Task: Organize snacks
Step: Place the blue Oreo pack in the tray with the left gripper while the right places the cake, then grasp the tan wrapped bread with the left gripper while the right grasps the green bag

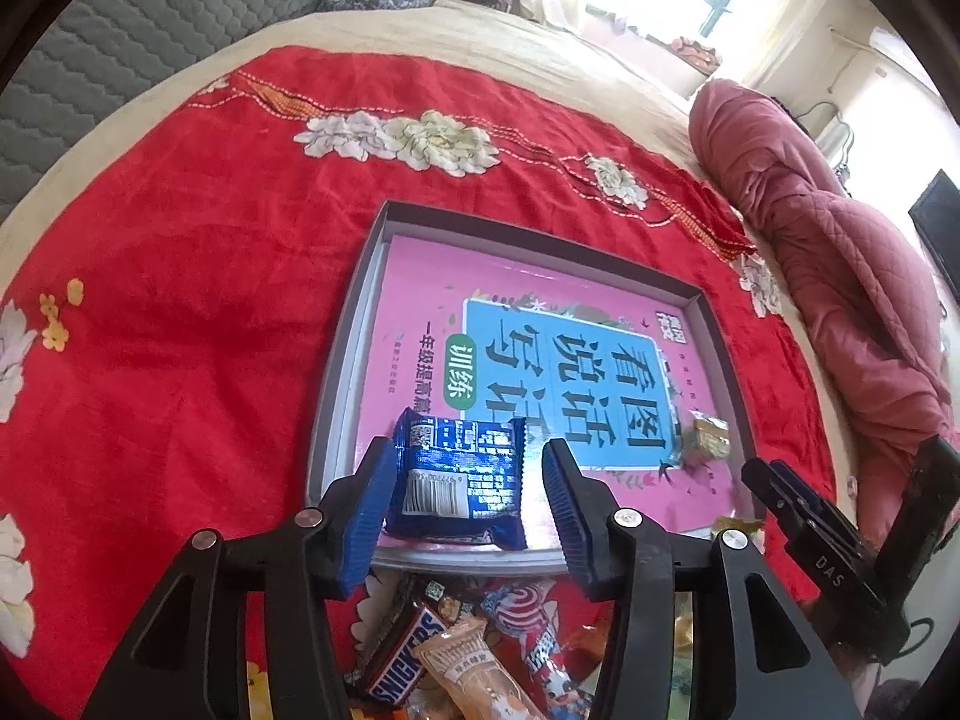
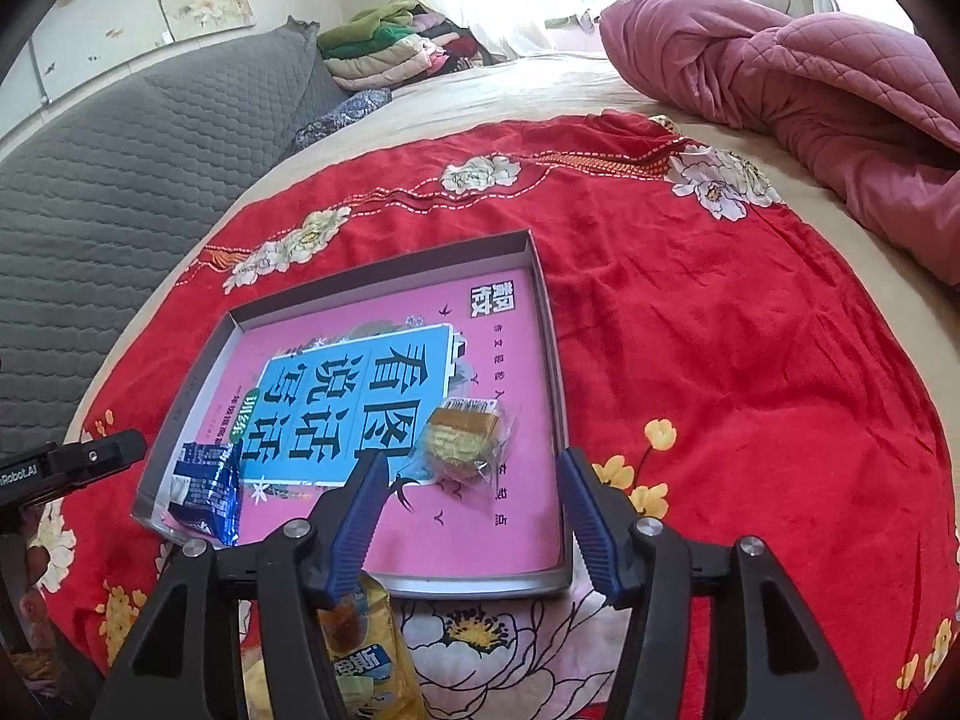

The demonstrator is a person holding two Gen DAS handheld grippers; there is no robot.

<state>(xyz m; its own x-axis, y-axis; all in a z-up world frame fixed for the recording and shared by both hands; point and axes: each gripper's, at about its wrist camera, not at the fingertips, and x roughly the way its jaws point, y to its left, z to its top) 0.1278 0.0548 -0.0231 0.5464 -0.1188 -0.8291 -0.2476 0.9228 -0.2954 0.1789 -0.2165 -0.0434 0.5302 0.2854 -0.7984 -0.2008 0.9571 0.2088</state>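
Blue packet [image 1: 459, 476] between left gripper's [image 1: 468, 516] parted jaws

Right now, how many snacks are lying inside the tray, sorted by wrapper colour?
Blue wrapper: 1, the blue snack packet at the tray's near corner.
Clear wrapper: 1, the wrapped cake slice beside the book's blue title panel.
Total: 2

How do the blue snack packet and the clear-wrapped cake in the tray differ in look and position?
The blue snack packet is opaque foil with a barcode; the clear-wrapped cake shows its layered yellow sponge through the wrapper. The packet sits at the tray's near left corner, propped against the rim; the cake lies flat further right, on the pink book cover. Both are inside the tray, gripped by neither hand-held gripper.
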